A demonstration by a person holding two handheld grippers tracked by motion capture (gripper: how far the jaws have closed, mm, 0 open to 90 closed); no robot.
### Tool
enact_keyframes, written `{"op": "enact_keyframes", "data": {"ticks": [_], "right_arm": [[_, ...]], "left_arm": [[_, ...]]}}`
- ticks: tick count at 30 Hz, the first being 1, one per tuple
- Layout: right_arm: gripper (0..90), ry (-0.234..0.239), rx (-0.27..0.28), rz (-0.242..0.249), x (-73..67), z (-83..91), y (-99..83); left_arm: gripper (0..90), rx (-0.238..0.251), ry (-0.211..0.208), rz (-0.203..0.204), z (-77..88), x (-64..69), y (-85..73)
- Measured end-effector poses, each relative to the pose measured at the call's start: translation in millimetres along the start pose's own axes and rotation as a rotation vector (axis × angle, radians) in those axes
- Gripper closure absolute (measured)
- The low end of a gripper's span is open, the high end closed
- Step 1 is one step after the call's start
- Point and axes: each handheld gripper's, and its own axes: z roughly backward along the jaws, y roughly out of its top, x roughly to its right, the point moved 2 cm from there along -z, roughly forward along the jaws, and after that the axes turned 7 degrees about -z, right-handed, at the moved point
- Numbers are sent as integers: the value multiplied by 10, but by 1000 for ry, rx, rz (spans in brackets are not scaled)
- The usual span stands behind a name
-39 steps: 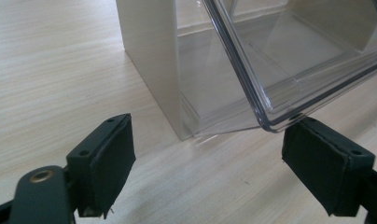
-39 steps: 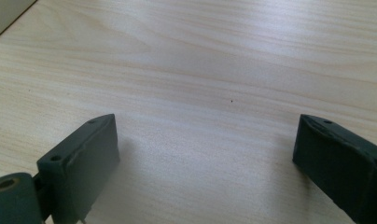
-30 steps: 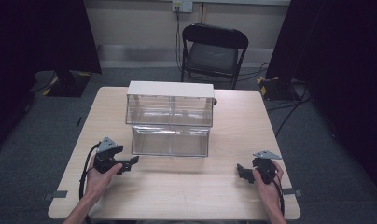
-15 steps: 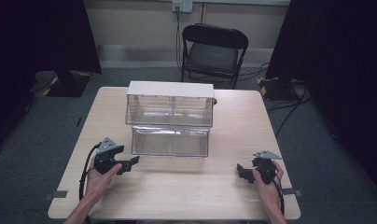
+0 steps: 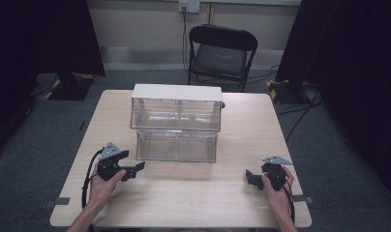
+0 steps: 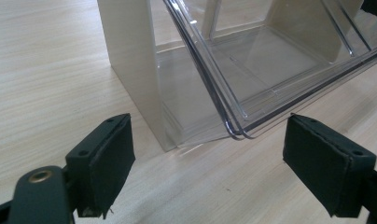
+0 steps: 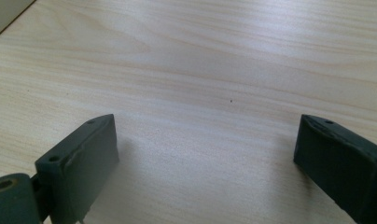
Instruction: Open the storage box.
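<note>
Fingers (image 6: 102,170) of my left gripper (image 5: 130,170) spread wide, empty, just short of the clear drawer (image 6: 252,70) pulled out from the drawer cabinet (image 5: 176,107) mid-worktop (image 5: 193,203). My right gripper (image 5: 254,178), likewise spread and empty, hovers over bare wood, well apart.

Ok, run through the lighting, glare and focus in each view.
High view: even light on the table, surroundings dark, slightly soft. Left gripper view: bright streaks of glare along the clear drawer edges; fingers a bit soft. Right gripper view: wood grain sharp, soft shadow beside the fingers.
</note>
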Motion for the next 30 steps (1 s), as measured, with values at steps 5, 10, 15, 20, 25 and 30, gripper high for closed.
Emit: {"op": "enact_keyframes", "data": {"ticks": [5,10,15,20,25,30], "right_arm": [[53,-1,-1,-1,0,-1,1],[48,-2,-2,-1,0,-3,2],[47,-1,-2,0,-1,-4,3],[47,-1,-3,-1,-1,-4,3],[48,-1,-2,0,-1,-4,3],[47,-1,-2,0,-1,-4,3]], "left_arm": [[163,0,-1,-1,3,8,7],[164,6,2,8,-3,9,22],[162,17,0,18,-2,14,51],[161,19,-1,18,-2,16,53],[159,5,-4,17,-17,19,60],[155,9,-16,19,-24,25,93]]}}
